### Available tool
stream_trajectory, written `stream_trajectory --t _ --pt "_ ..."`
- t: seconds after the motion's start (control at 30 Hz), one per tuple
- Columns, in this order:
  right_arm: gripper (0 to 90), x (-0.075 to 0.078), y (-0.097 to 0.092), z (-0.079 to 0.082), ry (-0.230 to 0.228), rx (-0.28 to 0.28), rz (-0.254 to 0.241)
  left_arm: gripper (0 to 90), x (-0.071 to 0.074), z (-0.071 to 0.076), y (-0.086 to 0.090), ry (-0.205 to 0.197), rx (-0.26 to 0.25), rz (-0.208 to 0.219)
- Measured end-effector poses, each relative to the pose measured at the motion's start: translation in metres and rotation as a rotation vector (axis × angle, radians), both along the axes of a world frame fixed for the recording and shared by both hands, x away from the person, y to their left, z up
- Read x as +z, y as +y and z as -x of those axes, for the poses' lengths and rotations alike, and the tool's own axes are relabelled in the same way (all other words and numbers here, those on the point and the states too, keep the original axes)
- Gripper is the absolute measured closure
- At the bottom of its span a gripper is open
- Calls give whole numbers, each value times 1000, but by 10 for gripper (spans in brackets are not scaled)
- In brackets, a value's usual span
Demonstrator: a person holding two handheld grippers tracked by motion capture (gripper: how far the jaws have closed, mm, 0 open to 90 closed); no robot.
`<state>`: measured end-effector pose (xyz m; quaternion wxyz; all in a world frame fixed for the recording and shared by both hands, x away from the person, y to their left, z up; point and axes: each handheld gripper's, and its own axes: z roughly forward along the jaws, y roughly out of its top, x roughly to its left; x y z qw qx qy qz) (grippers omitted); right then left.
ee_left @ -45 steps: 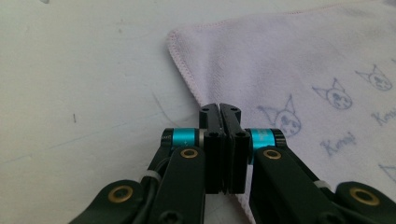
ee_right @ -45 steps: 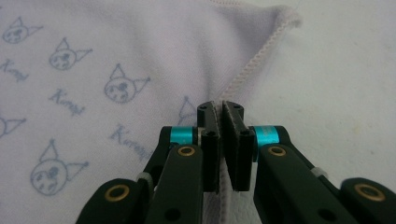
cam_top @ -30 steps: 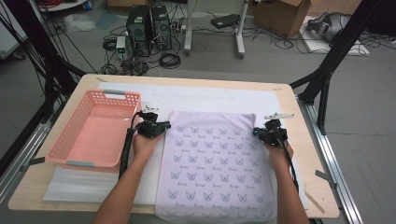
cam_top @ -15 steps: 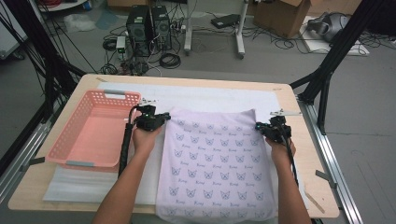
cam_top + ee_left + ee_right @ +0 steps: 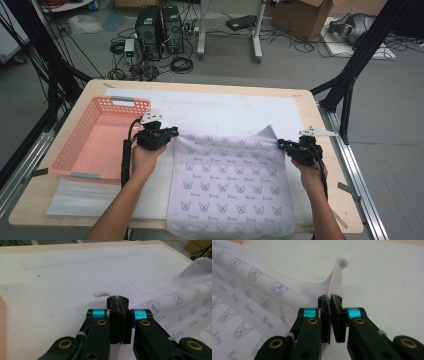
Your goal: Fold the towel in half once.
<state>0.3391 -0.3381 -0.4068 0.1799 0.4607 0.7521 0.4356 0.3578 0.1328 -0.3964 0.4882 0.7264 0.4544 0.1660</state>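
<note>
A pale lilac cloth [image 5: 227, 185] printed with small cat faces lies on the white mat, its near edge hanging over the table front. My left gripper [image 5: 172, 133] is shut on the cloth's far left corner, and a tip of that cloth [image 5: 101, 293] pokes out past the closed jaws [image 5: 117, 298]. My right gripper [image 5: 281, 144] is shut on the far right corner; the hemmed corner [image 5: 338, 277] stands up beyond its jaws [image 5: 330, 298]. Both far corners are lifted a little off the mat, and the far edge sags between them.
A pink plastic basket [image 5: 75, 160] sits at the left of the table, close beside the left hand. The white mat [image 5: 225, 107] covers the table beyond the cloth. The wooden table edge [image 5: 345, 200] runs along the right, with cables and computer towers on the floor behind.
Both hands have risen and drawn toward the near side, carrying the cloth's far corners with them. The far edge now lifts off the mat and dips in the middle.
</note>
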Motion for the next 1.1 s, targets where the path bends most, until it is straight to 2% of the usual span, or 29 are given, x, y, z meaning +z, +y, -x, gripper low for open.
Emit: stream_trajectory --t 0.17,0.3,0.4,0.53,0.7,0.8,0.83,0.87,0.97,1.03,1.1 --pt "865 -3 -5 19 -3 11 -13 883 -10 23 1 12 -36 10" --pt "864 -8 -6 33 7 31 -13 881 -17 40 6 14 -47 7" --pt "863 -12 -8 40 27 42 -3 880 -23 49 7 31 -57 8" --pt "863 -16 -6 48 41 55 15 879 -29 58 7 45 -69 -19" --pt "863 -28 -8 56 77 73 29 878 -41 64 6 83 -84 -30" --pt "855 -31 -7 57 87 75 46 870 -42 63 4 75 -85 -33" --pt "843 -30 -5 57 86 73 50 847 -43 62 4 63 -79 -42" --pt "813 -30 -4 57 80 69 57 775 -44 61 4 55 -74 -51" --pt "681 -27 -3 56 62 36 62 528 -45 56 5 57 -48 -12" --pt "624 -25 -3 56 52 14 45 459 -45 52 6 51 -48 9" --pt "578 -21 -3 54 31 -8 30 431 -44 48 4 43 -42 20"
